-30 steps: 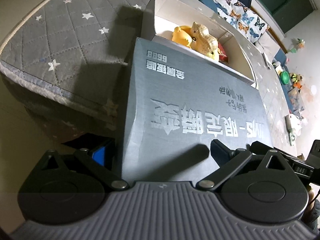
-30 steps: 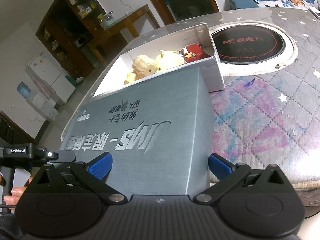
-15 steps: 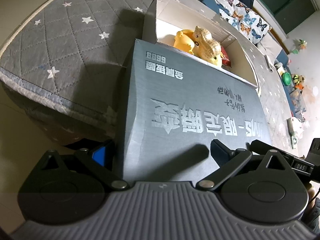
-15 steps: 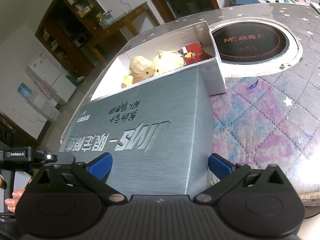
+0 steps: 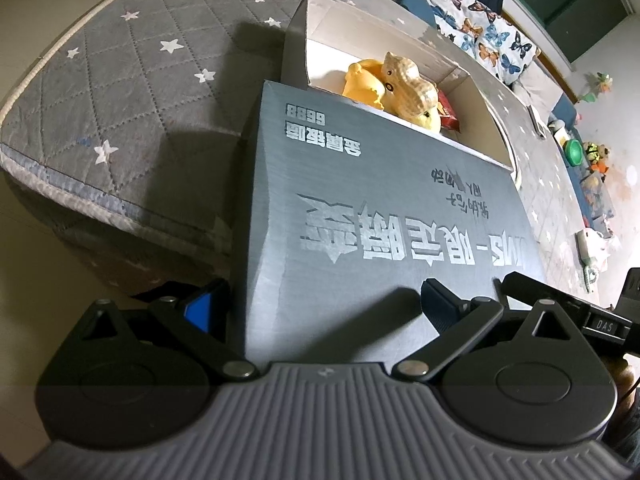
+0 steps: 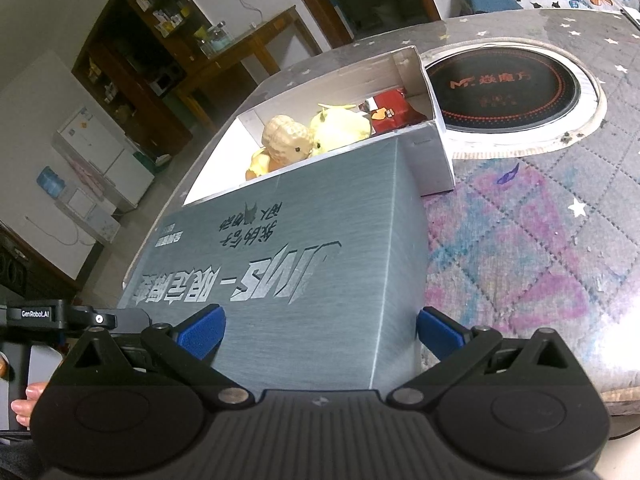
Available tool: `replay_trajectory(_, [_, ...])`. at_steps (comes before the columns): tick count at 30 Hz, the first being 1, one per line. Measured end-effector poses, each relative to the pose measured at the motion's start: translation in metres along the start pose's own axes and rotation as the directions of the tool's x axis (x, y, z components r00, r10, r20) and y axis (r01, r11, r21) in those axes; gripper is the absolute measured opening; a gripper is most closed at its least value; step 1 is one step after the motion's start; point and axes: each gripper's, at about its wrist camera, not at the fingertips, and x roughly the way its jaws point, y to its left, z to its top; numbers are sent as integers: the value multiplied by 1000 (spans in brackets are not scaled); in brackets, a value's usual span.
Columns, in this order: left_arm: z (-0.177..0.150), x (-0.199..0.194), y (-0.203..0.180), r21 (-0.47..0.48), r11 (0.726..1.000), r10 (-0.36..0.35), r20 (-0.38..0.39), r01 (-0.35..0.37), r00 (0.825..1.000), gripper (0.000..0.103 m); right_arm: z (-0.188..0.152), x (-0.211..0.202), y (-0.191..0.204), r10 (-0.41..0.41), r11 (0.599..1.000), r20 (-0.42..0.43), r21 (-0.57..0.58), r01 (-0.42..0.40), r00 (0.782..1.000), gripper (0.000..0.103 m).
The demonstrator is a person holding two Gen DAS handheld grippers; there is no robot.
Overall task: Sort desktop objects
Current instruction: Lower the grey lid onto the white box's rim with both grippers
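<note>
While the grey printed lid (image 5: 360, 216) sits gripped at its near corners, partly over the white box (image 6: 428, 152) of toys, closing looks underway. Left gripper (image 5: 320, 304) and right gripper (image 6: 320, 330) each straddle a lid corner, jaws clamped. Next: slide it squarely forward. Star-quilted tablecloth (image 5: 132, 92); cluttered living room.

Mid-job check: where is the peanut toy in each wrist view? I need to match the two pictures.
Left wrist: peanut toy upper centre, inside the white box, lying on the yellow toy, just beyond the grey lid.
Right wrist: peanut toy left of centre, in the same box, left of the yellow toy.
Shared landmark: the lid's silver lettering.
</note>
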Motion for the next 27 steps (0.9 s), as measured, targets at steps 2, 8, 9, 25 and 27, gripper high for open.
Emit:
replay_trajectory(2, [-1, 1, -4, 4, 1000, 0, -1, 0, 1000, 100, 0, -1, 0, 1, 1000, 2, 0, -1, 1000, 103])
replay_trajectory(8, [1, 7, -14, 7, 1000, 0, -1, 0, 1000, 100, -1, -2, 2, 3, 1000, 3, -3, -3, 1000, 103])
replay_trajectory(9, [1, 8, -17, 10, 1000, -1, -1, 1, 1000, 100, -2, -2, 2, 2, 1000, 4, -5, -2, 1000, 103])
replay_trajectory(25, [-2, 3, -22, 40, 999, -34, 42, 33, 999, 100, -6, -21, 19, 10, 998, 49, -57, -7, 999, 103])
replay_trajectory(27, [-4, -1, -24, 46, 998, -40, 54, 37, 998, 100, -7, -25, 22, 14, 998, 61, -68, -10, 998, 103])
